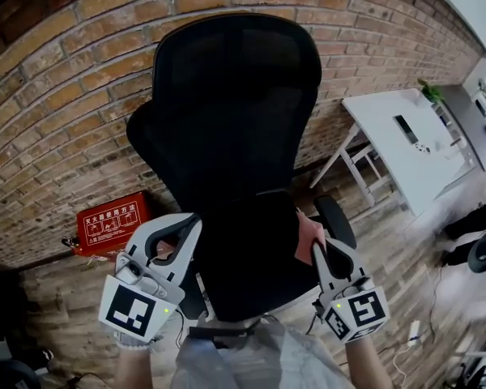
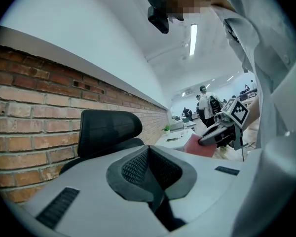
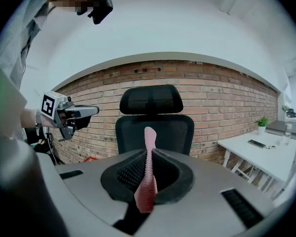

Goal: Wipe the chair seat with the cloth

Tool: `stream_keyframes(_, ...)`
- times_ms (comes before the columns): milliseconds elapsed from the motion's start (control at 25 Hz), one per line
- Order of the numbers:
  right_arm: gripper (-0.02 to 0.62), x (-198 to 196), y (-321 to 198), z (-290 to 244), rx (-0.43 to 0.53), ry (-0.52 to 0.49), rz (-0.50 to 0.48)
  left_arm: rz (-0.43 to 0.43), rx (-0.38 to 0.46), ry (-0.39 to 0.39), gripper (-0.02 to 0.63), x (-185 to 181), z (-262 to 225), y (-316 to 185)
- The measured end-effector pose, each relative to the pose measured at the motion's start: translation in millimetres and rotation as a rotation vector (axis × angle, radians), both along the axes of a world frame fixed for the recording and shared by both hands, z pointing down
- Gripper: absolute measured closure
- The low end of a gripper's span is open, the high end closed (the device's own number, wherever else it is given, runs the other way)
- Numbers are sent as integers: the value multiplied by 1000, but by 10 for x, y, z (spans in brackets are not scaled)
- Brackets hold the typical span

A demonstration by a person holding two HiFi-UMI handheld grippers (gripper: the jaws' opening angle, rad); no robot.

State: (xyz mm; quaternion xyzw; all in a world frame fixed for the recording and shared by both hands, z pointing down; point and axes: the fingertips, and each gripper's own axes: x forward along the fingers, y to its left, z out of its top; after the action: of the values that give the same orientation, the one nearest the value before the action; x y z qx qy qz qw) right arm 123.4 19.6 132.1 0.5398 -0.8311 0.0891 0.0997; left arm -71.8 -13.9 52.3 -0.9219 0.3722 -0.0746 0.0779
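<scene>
Left tool [image 1: 190, 224], right tool [image 1: 318, 254]: light grey, white cubes [image 1: 138, 308], black square markers; pale grey shirt [image 1: 251, 356].

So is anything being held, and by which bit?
The right gripper pinches the pink cloth near one edge between its jaws. The left gripper is shut, holding nothing.

I see the chair [image 1: 227, 136] standing before the brick wall [image 1: 57, 96], its back toward the wall and its seat [image 1: 251, 274] toward me. My left hand-held gripper [image 1: 193, 219] is at the seat's left side, jaws together. My right hand-held gripper [image 1: 317, 251] is at the seat's right side, just beside the armrest [image 1: 336, 221]. The cloth [image 3: 148, 177] is pinched between its jaws and sticks up past them. A box [image 1: 109, 224] sits low against the wall, left of the chair. A desk [image 1: 373, 120] stands to the chair's right, along the same wall, with a plant [image 1: 429, 92] at its far end.
</scene>
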Motion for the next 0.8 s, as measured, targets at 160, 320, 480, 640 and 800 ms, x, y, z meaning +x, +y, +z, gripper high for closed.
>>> stream_keyframes(160,545,-5,25,-65,19,6,12,3,5,-6,588,10,-3,53)
stream_keyframes(320,545,-34,-2,-51,21,-12,20,4,10,-9,588,25,-2,55)
stream_keyframes(480,545,-83,-20,-60,23,-31,11,10,8,-11,588,54,24,73)
stream_keyframes(640,545,-113,-44,-108,32,-24,-5,20,8,-9,588,107,32,77)
stream_keyframes(800,546,-131,-37,-149,44,-10,-14,23,0,7,588,136,30,106)
